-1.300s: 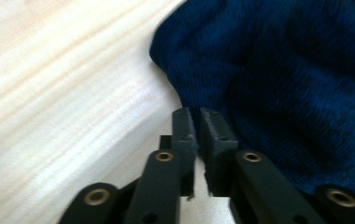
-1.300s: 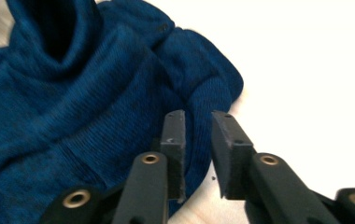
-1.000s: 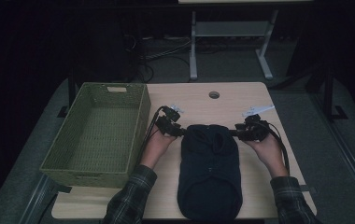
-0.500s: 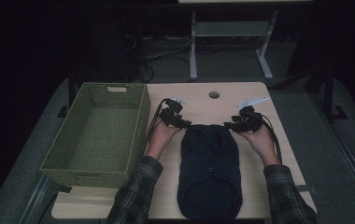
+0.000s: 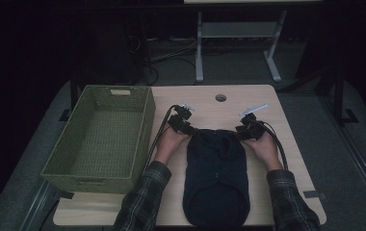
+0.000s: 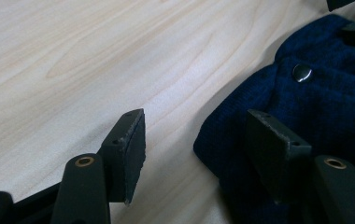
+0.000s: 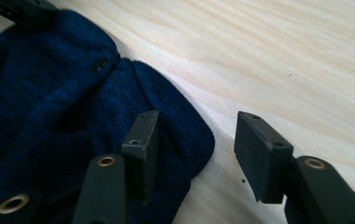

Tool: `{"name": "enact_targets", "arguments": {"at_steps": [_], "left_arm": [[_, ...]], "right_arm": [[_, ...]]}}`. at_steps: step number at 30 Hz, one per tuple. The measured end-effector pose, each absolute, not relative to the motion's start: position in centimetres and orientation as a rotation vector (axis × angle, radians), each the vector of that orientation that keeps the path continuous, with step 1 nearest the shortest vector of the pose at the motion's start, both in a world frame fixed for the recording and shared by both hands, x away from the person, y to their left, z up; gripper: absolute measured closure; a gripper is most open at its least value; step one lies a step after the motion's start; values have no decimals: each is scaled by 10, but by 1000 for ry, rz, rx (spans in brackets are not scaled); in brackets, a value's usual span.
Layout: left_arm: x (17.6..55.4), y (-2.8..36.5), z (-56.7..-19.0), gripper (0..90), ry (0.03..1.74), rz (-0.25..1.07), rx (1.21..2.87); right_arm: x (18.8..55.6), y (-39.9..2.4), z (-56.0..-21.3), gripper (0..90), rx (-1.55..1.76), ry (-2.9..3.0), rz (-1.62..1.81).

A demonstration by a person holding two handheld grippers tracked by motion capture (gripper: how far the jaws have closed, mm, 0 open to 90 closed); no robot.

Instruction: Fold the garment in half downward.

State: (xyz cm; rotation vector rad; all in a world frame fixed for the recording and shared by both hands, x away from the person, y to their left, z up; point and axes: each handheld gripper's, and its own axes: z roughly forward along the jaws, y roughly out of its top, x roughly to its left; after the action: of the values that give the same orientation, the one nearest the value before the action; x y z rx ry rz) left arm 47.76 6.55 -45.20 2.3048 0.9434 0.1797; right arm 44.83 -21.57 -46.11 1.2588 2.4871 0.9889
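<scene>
We see the left tongs (image 5: pixel 187 126) standing open at the far left corner of the dark blue knitted garment (image 5: pixel 215 173). In the left gripper view, these tongs (image 6: pixel 196 140) have one jaw over bare wood and the other over the knit, with the cloth's rounded edge between them and neither pad pressing on it. Their jaws have just been opening.

The right tongs (image 5: pixel 244 130) sit at the garment's far right corner, also parted. In the right gripper view, these tongs (image 7: pixel 196 142) straddle the rounded corner of the garment (image 7: pixel 73 116): one jaw stands on the cloth, the other over the bare bench (image 7: pixel 283 60). We see no pinch on the fabric, and their jaws have just closed a little.

The garment lies flat along the middle of the bench (image 5: pixel 277 110), its near end at the bench's front edge between the person's plaid sleeves. A metal snap (image 6: pixel 301 72) shows near its far edge in the left gripper view.

A green woven basket (image 5: pixel 60 168) stands on the left side, its right wall just beside the left hand (image 5: pixel 169 144), so room there is tight. Beyond the far edge of the garment the wood lies open up to a round hole (image 5: pixel 220 97). Right of the right hand (image 5: pixel 265 150) a strip of bare bench runs to the edge.
</scene>
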Motion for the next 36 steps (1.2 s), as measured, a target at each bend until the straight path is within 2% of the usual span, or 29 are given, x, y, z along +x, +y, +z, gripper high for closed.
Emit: {"name": "enact_targets", "arguments": {"at_steps": [6,9,14,16,22,36], "left_arm": [[478,66,-456,389,913,170,2333],[478,67,-459,411,906,142,2318],[477,67,-459,574,876,78,2299],[477,67,-460,672,874,42,2296],[475,65,-458,796,860,38,2311],[468,69,-437,824,878,121,2277]], "right_arm": [[448,-216,-466,559,1269,2491,1004],[447,-215,-465,616,1266,2497,1000],[447,-213,-466,694,1259,2510,1013],[447,-214,-466,727,1272,2516,1020],[446,-211,-465,786,1285,2516,1012],[442,-208,-445,799,1239,2480,1021]]}}
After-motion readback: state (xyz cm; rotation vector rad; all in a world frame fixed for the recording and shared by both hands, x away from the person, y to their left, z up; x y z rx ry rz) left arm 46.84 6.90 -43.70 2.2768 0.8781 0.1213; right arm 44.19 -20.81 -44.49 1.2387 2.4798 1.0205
